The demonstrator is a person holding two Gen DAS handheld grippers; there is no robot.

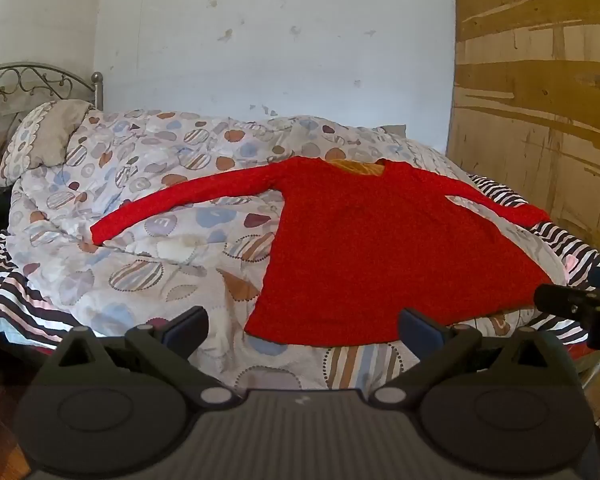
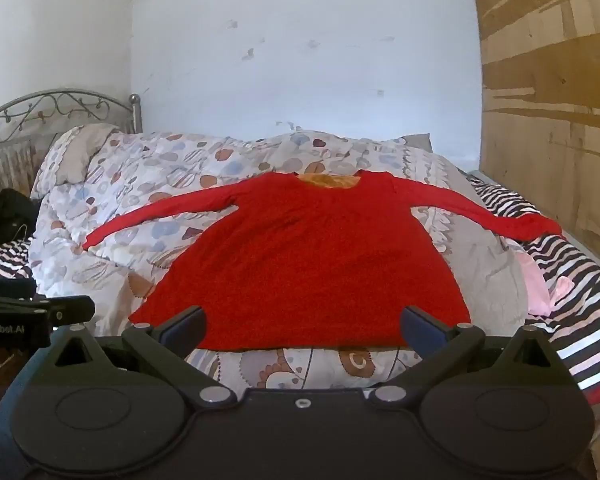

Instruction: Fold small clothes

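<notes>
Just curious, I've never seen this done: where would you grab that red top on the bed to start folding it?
Probably at a sleeve cuff. The red top lies flat, sleeves spread wide, so the left cuff sits apart from the body on the quilt. Bring the open left tool from the near side and pinch the cuff to swing it across.

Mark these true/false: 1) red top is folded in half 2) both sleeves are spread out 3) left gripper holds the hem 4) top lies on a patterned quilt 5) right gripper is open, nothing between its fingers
1) False: the red top lies flat, unfolded.
2) True.
3) False: the left gripper is open, short of the hem, holding nothing.
4) True: it lies on the patterned quilt.
5) True: the right gripper is open and empty.
</notes>
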